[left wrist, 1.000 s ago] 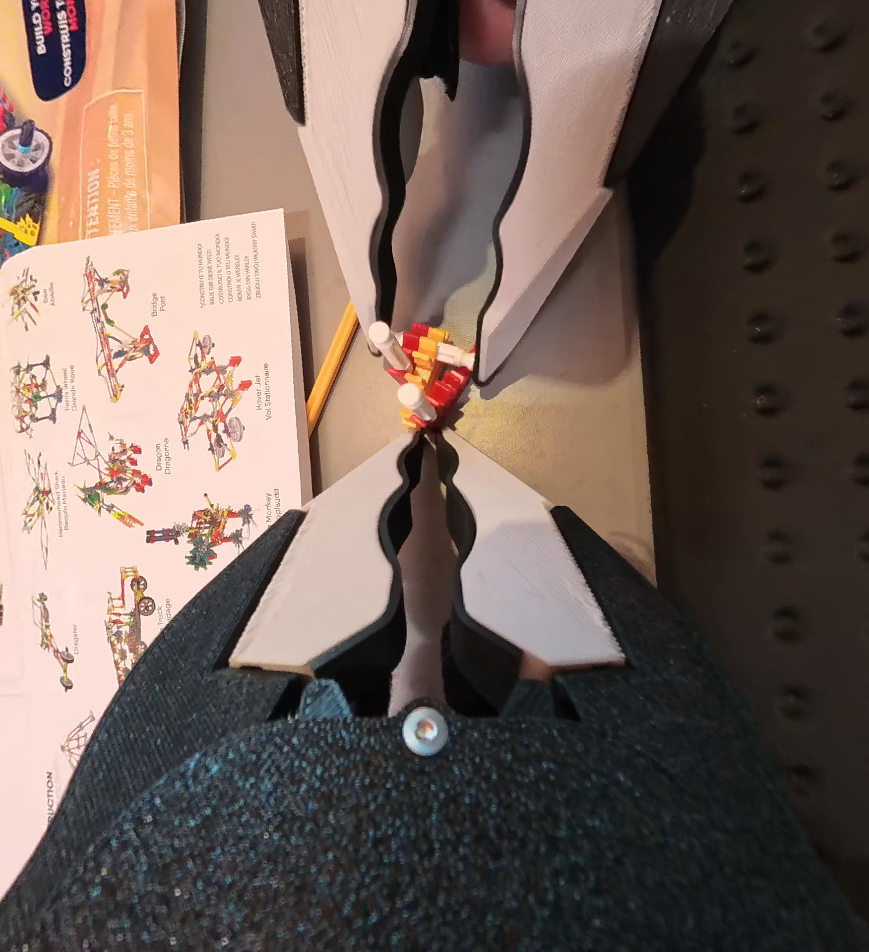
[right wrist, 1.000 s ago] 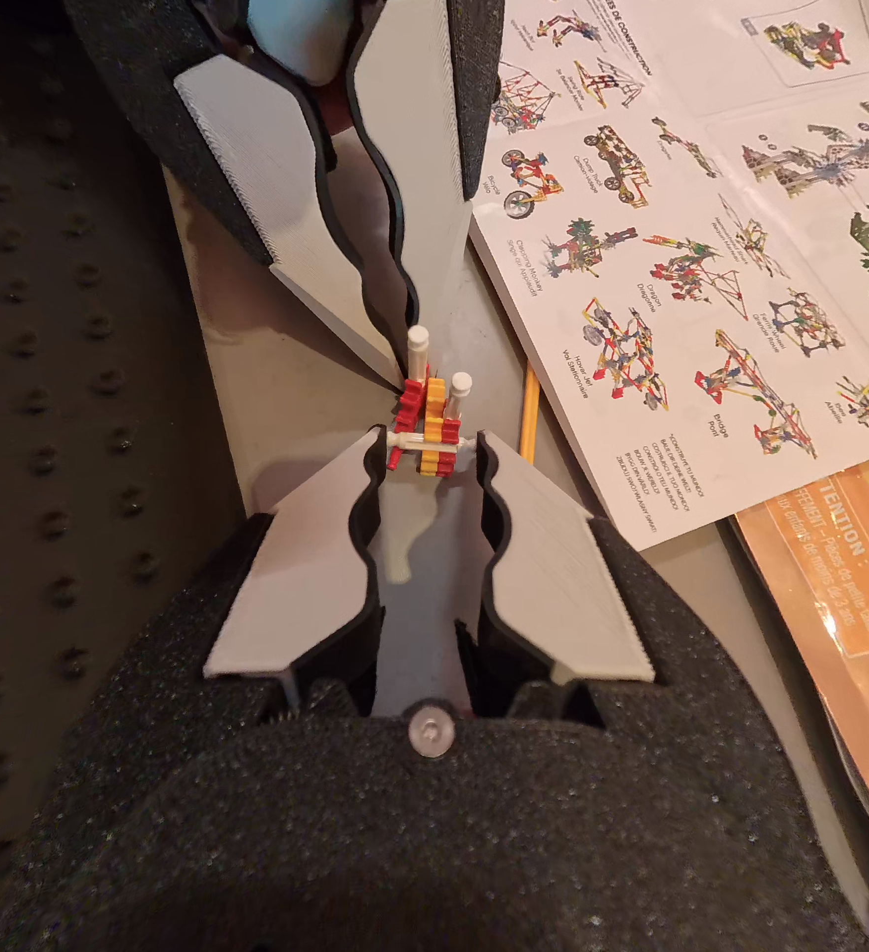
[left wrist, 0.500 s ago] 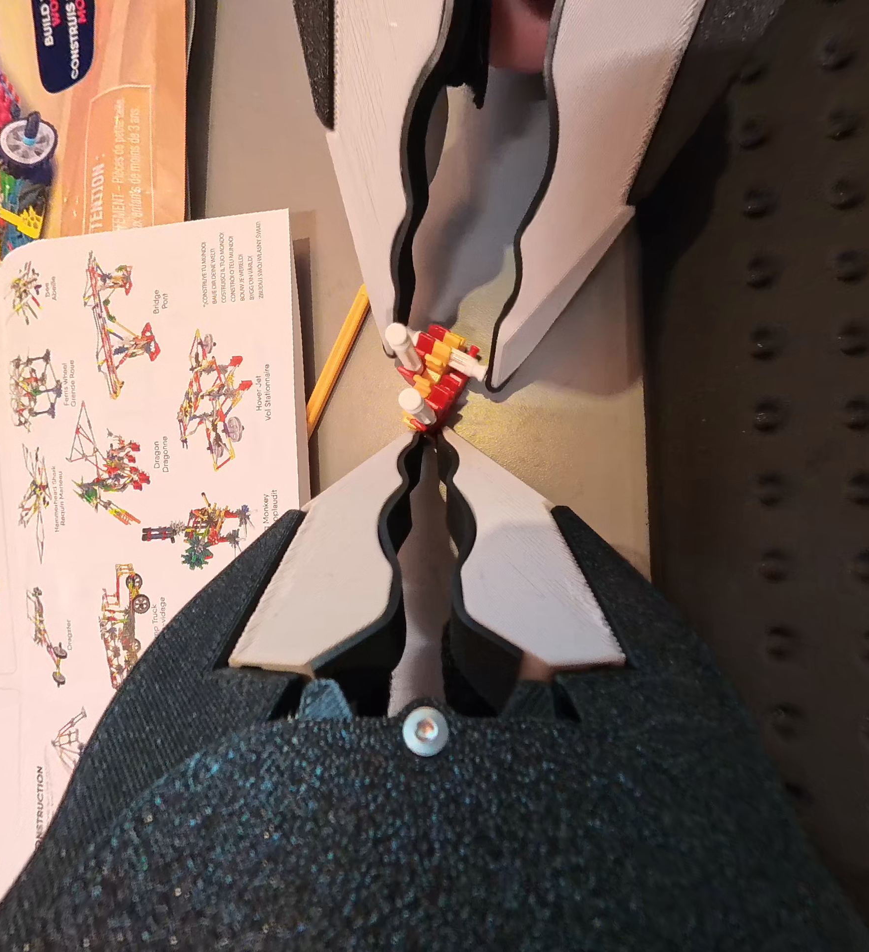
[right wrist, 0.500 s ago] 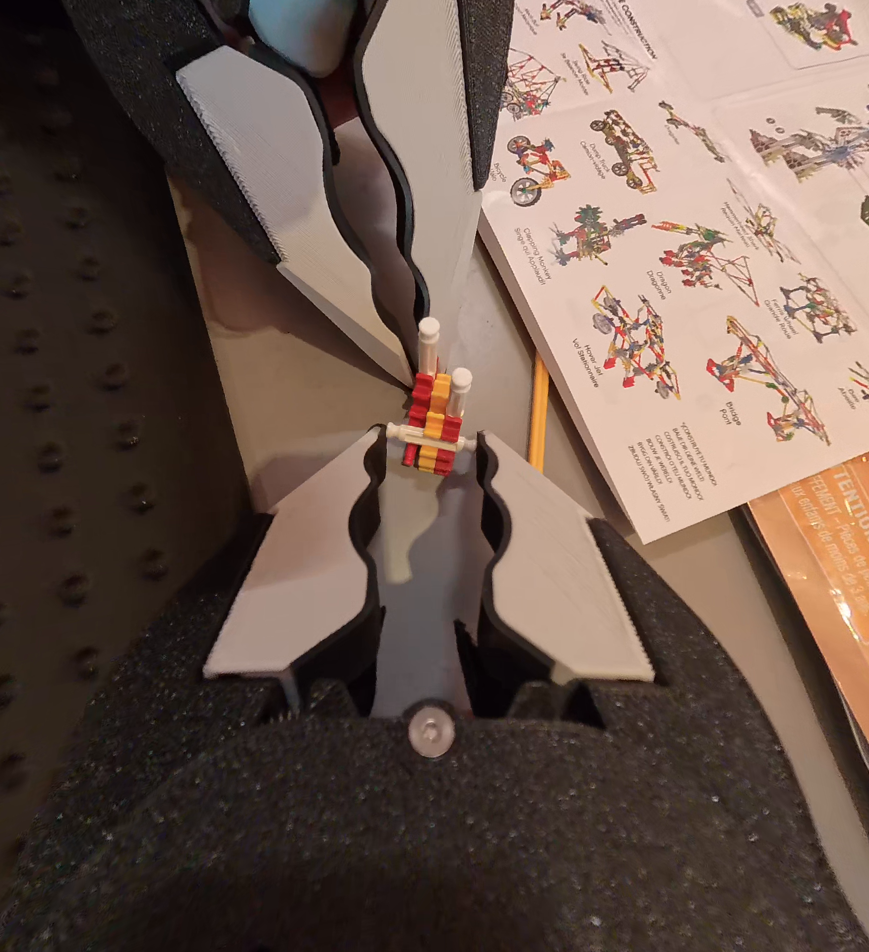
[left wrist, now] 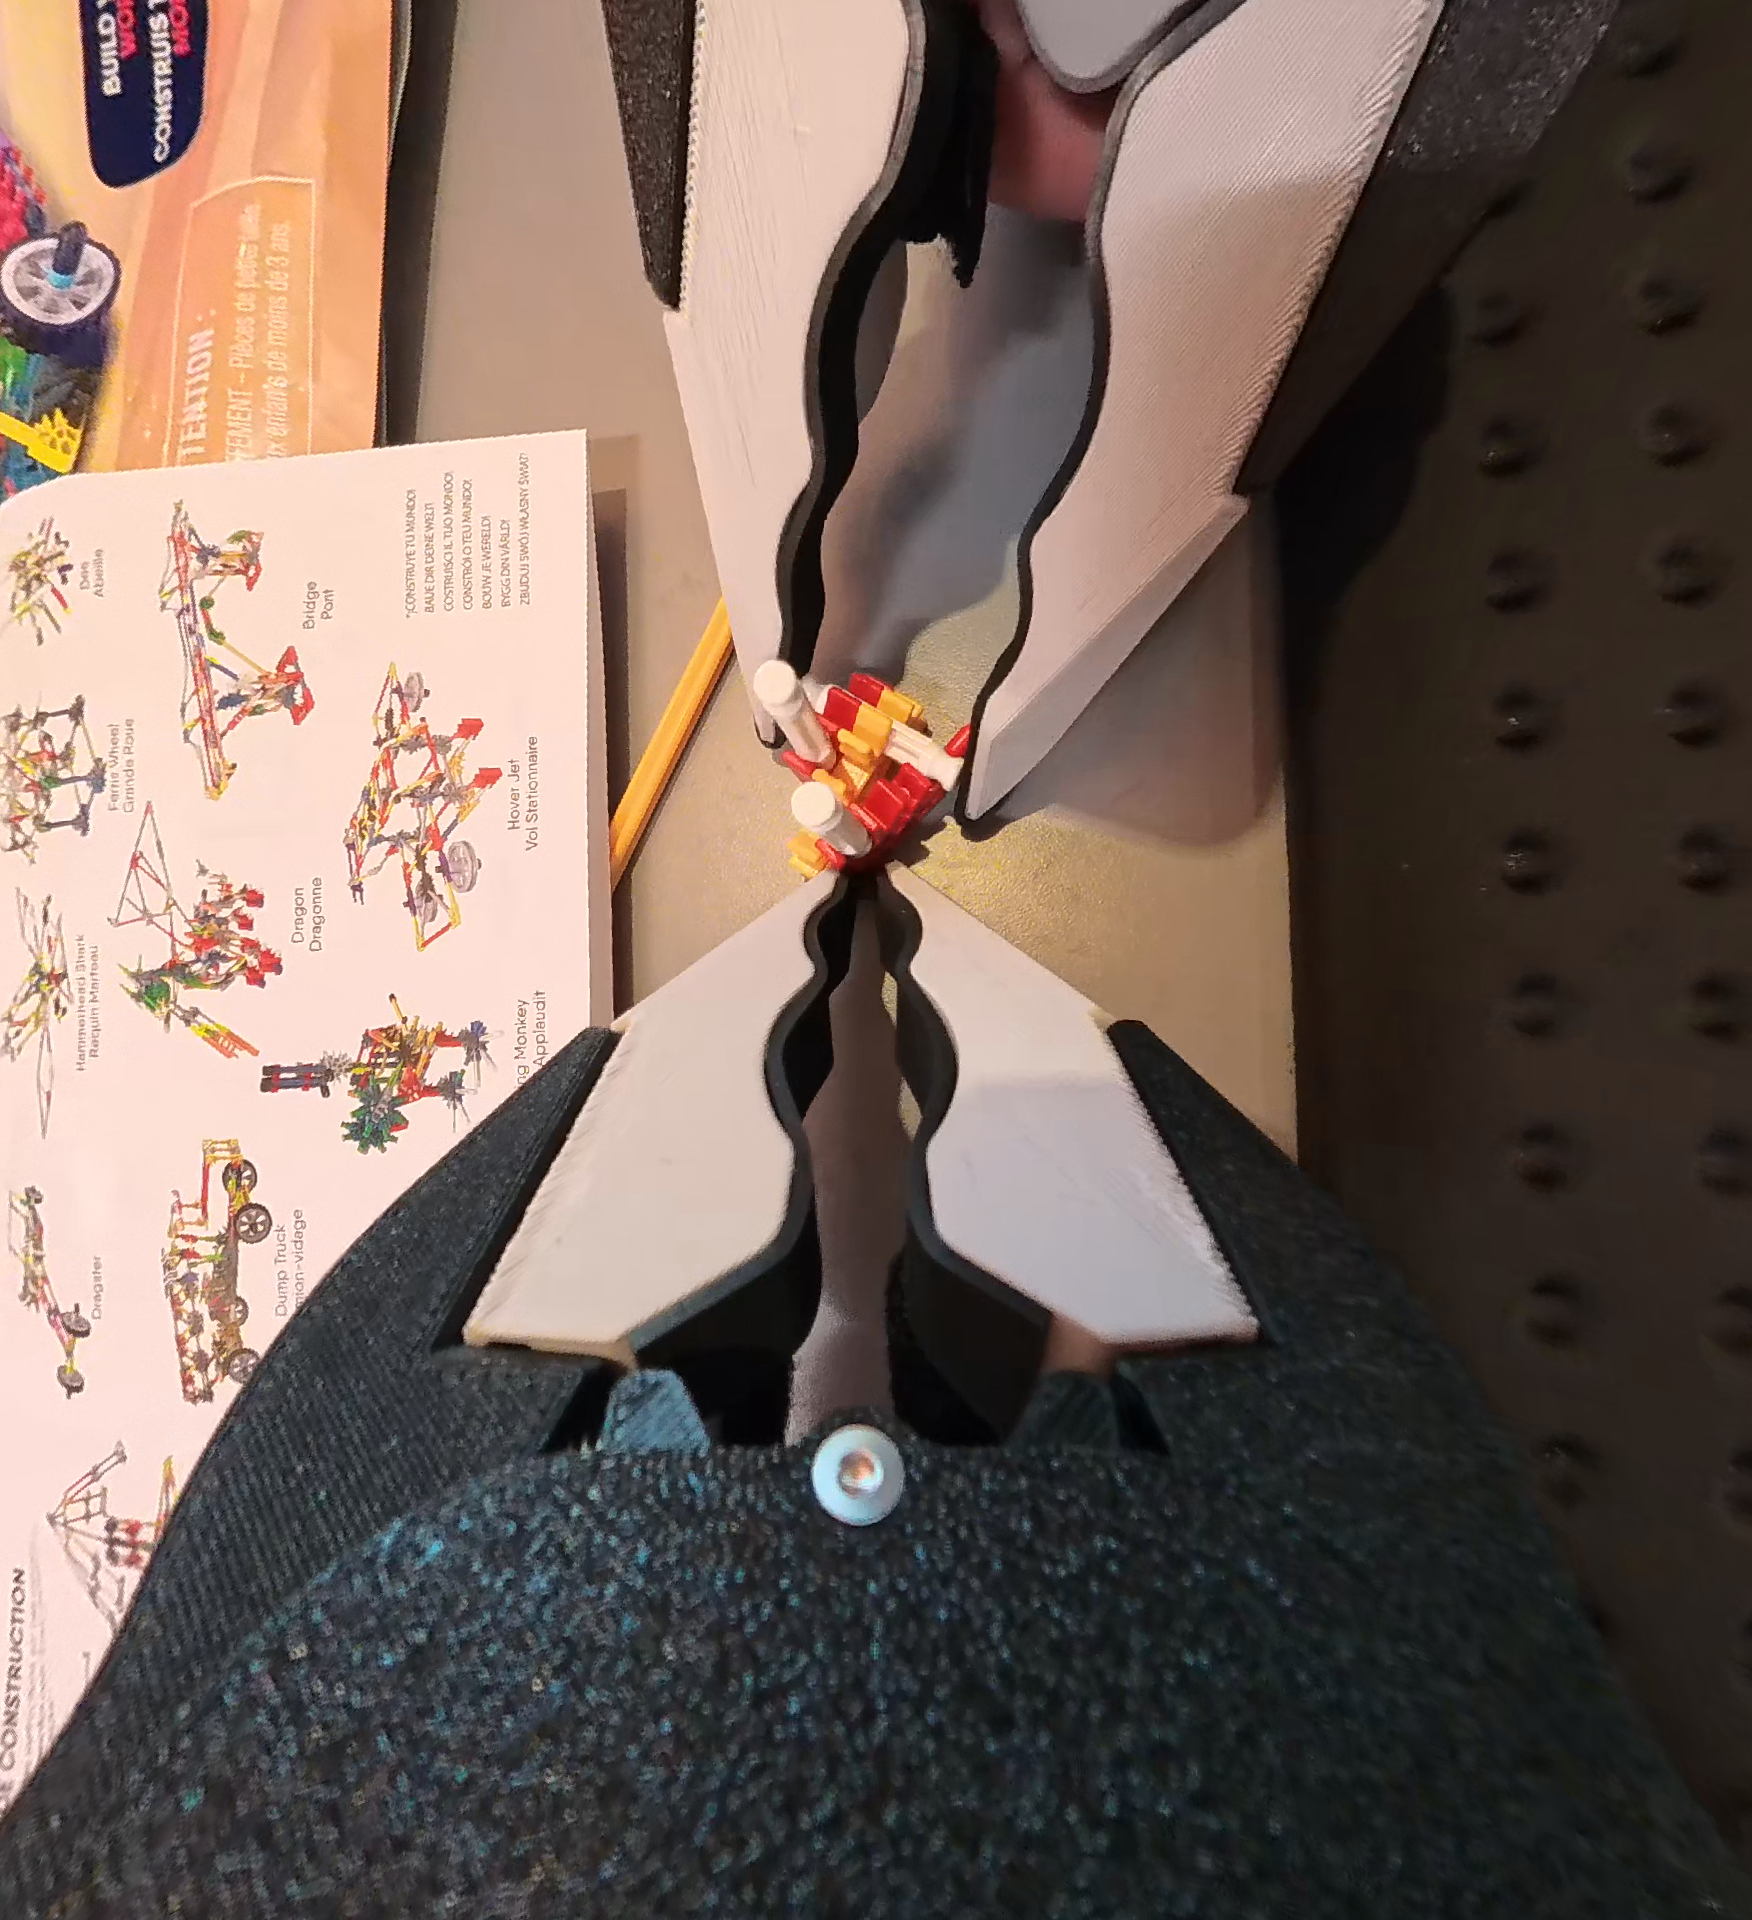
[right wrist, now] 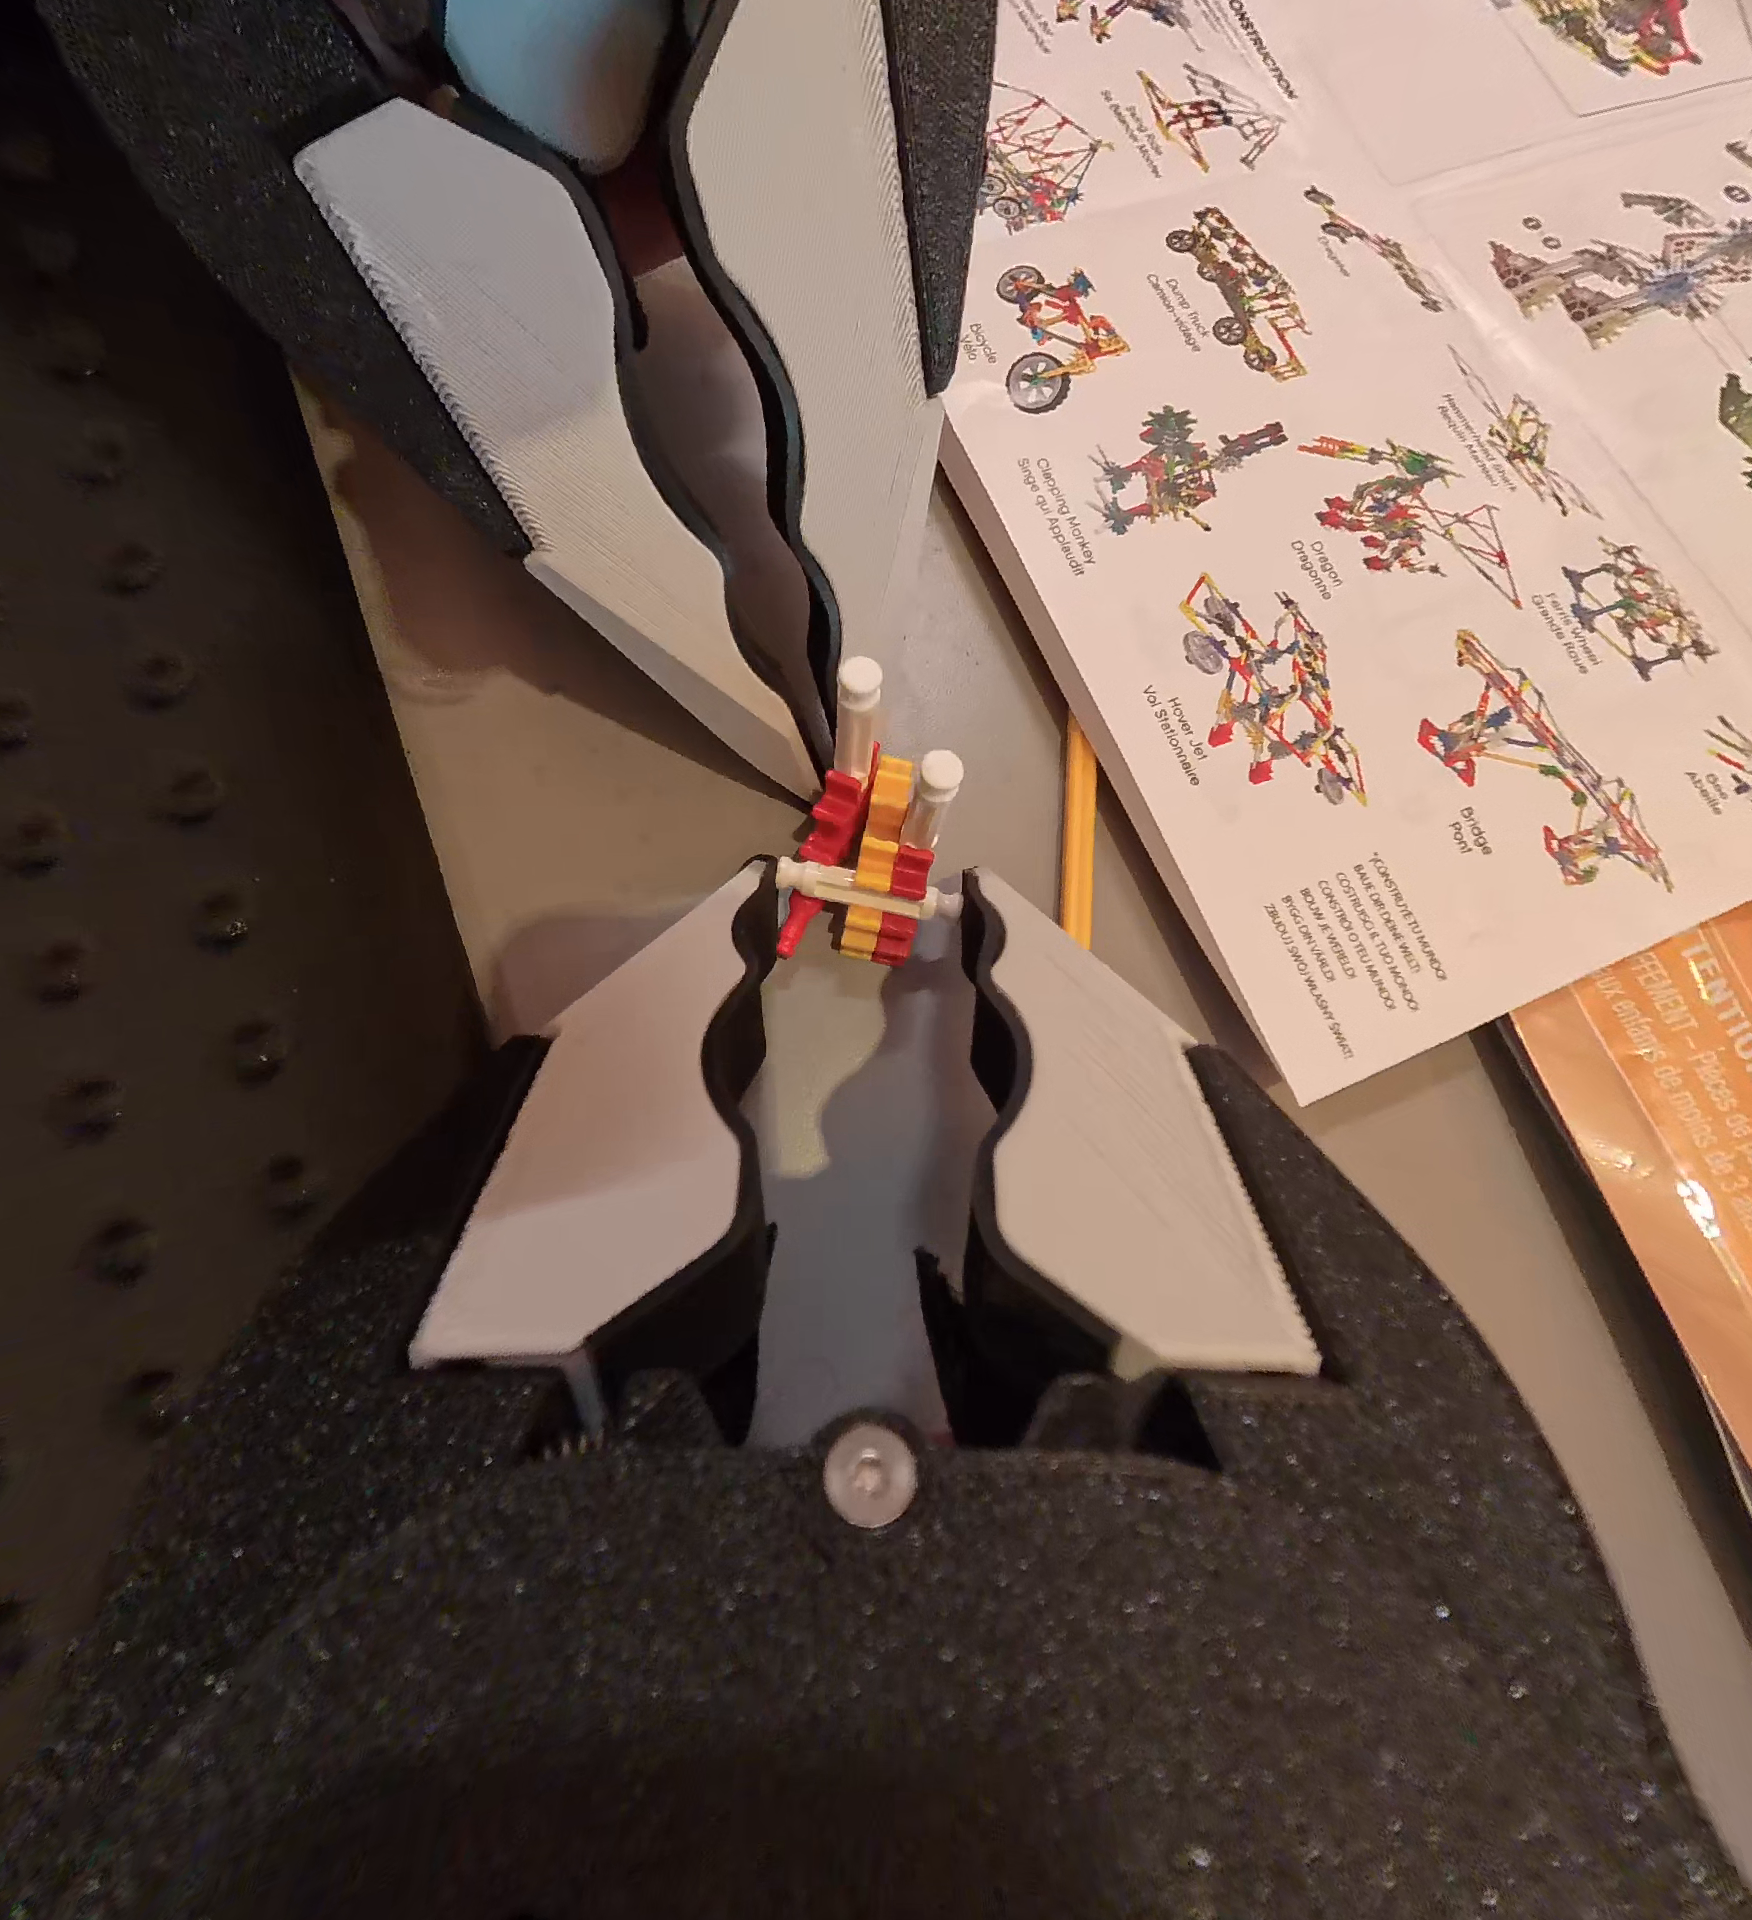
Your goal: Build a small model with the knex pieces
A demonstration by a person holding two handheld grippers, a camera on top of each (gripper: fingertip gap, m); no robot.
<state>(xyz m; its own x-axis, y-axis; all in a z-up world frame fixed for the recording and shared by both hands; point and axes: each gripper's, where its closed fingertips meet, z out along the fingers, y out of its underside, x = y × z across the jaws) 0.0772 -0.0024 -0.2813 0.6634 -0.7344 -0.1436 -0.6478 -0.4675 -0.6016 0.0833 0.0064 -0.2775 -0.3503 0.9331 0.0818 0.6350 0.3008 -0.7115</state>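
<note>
A small assembly [left wrist: 872, 769] of red and yellow connectors with three white rods hangs between my two grippers, just above a grey tabletop [left wrist: 1111, 935]. My left gripper [left wrist: 856, 883] is shut on its red and yellow end. My right gripper [right wrist: 864, 894] faces it from the other side. Its fingertips press on the two ends of a white rod that lies crosswise on the assembly [right wrist: 872, 852]. In the right wrist view the left gripper [right wrist: 818, 784] comes in from the top. In the left wrist view the right gripper [left wrist: 877, 758] comes in from the top.
An open booklet [left wrist: 280, 831] with pictures of models lies beside the grippers; it also shows in the right wrist view [right wrist: 1423, 520]. An orange printed pack [left wrist: 228, 208] lies beyond it. A yellow rod [left wrist: 674, 727] rests at the booklet's edge. A dark studded mat [left wrist: 1578, 935] borders the table. Only a small space, under 4 cm, lies between the two pairs of fingers. My right tips are roughly 15 cm from the orange printed pack [left wrist: 228, 208].
The right gripper has shifted a little to the right in the left wrist view, and the assembly has turned slightly with it. Both grips have held.
</note>
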